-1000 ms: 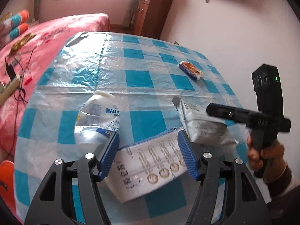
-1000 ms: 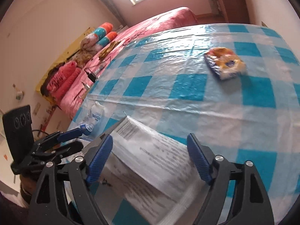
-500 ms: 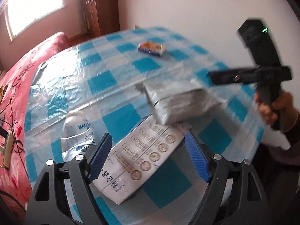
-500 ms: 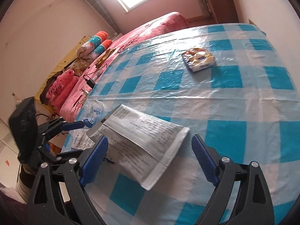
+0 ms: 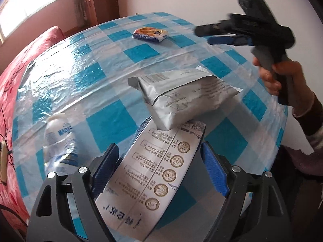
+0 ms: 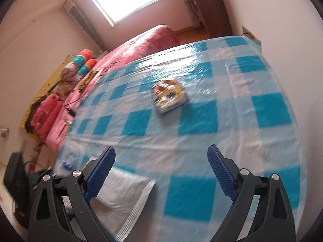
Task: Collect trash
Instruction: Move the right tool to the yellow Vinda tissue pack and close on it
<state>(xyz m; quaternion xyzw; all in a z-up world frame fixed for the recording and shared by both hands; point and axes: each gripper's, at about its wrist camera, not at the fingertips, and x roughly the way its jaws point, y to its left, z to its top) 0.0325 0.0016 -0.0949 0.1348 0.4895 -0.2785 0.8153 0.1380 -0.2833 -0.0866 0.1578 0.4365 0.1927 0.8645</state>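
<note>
My left gripper (image 5: 159,168) has just opened wide astride the white printed paper packet (image 5: 153,173), right gripper (image 6: 161,173) wide and empty, so I'd centre before squeezing.

Left gripper (image 5: 159,171): jaws just opened wider; white printed packet (image 5: 149,177) lies between the blue pads, not pressed.
Silver pouch (image 5: 181,96): lies across the packet's far end, touching it.
Plastic bottle (image 5: 60,141): on its side, just left of the gripper.
Snack wrapper (image 5: 150,34): far side of the checked tablecloth (image 5: 113,121), well apart.
Right gripper (image 5: 220,34): held in a hand (image 5: 272,76), above the table's right edge, jaws apart, empty.
</note>
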